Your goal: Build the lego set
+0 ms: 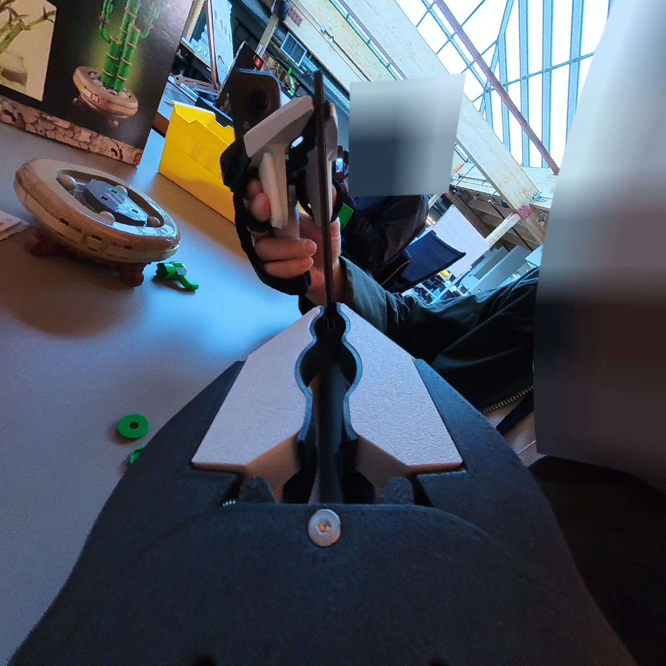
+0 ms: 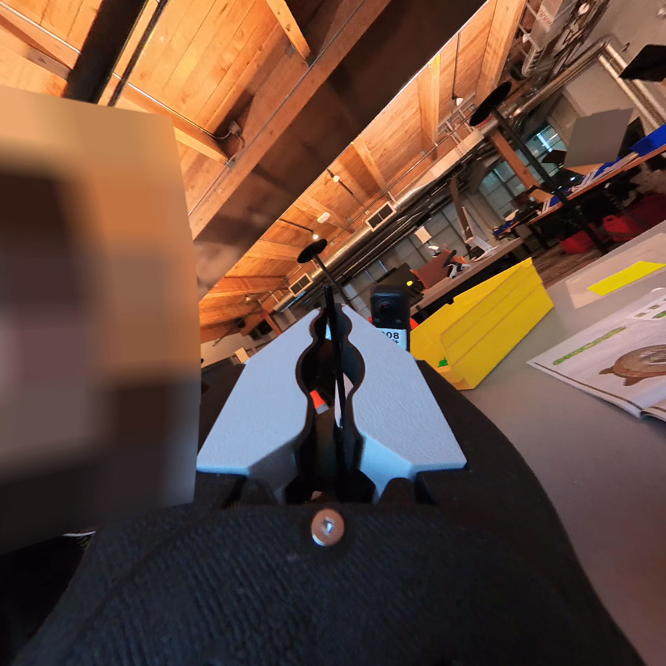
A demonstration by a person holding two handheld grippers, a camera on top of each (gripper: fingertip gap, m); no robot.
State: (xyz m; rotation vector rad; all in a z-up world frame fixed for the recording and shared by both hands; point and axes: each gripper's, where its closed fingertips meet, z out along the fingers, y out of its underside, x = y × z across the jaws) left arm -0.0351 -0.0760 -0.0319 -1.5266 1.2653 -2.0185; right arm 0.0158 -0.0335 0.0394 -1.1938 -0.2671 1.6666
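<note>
My left gripper (image 1: 329, 311) is shut on the lower end of a long thin black rod (image 1: 323, 187), which stands up from its tips. My right gripper (image 2: 331, 310) is shut on the same black rod (image 2: 337, 360), which runs up between its fingers. The right gripper also shows in the left wrist view (image 1: 301, 216), held in a hand, higher up the rod. Both are held above the grey table (image 1: 90, 360). The tan round Lego pot base (image 1: 97, 212) sits on dark red feet at the left. A green ring (image 1: 133, 426) and a green curved piece (image 1: 176, 274) lie loose on the table.
A yellow bin (image 1: 194, 162) stands behind the pot base, and it also shows in the right wrist view (image 2: 486, 331). The Lego box (image 1: 83, 72) stands at the back left. An open instruction booklet (image 2: 605, 367) lies at the right. A person's dark sleeve (image 1: 450, 324) is close by. About 10 centimetres separates my left fingertips from my right. The tan round Lego pot base (image 1: 97, 212) is about 20 centimetres from both grippers' fingertips.
</note>
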